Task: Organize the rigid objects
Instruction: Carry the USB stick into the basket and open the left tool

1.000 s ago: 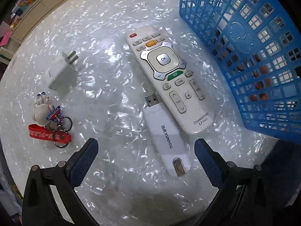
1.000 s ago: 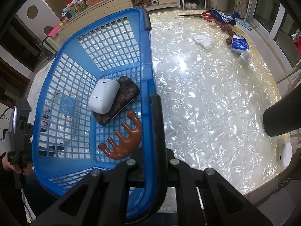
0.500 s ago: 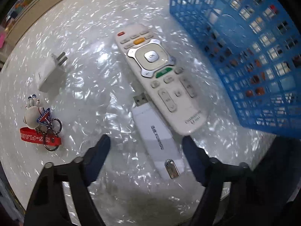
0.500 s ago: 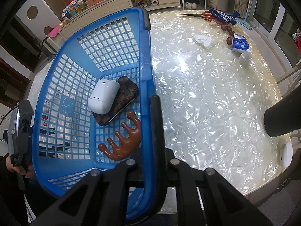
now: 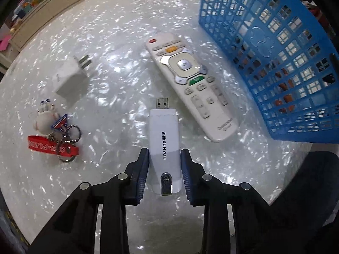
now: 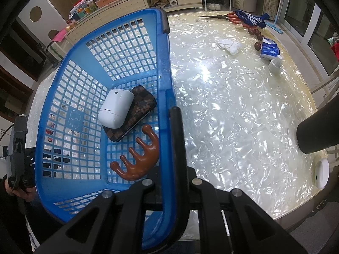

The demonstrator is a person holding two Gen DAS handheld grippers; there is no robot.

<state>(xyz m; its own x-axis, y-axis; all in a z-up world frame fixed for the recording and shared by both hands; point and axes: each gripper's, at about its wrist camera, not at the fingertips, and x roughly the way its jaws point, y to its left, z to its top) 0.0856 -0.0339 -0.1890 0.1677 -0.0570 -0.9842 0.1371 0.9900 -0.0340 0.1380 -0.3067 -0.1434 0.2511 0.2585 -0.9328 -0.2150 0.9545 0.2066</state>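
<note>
The left hand-held gripper (image 5: 163, 169) points straight down over the counter (image 5: 118, 42), its jaws closing on the white USB stick (image 5: 164, 141), which lies flat with its plug toward the remote (image 5: 190, 84). The blue pads (image 5: 143, 169) sit against the stick's sides near its tail end, so the grip looks to be low on the body (not at the middle). That is the risk I see: lifted from one end, the stick could pivot or slip out, and its smooth plastic gives the pads little to bite.

The remote lies just beside the stick, so a swing on the way up could nudge it. The plug adapter (image 5: 72, 78) and keyring (image 5: 55, 135) are well apart.

The right hand-held gripper (image 6: 169, 158) is pressed together on the basket (image 6: 63, 105) rim, steadying it. If that hold shifts, the basket, already carrying a white case (image 6: 115, 110), wallet (image 6: 135, 114) and brown comb (image 6: 137, 158), could slide off target for the drop.
</note>
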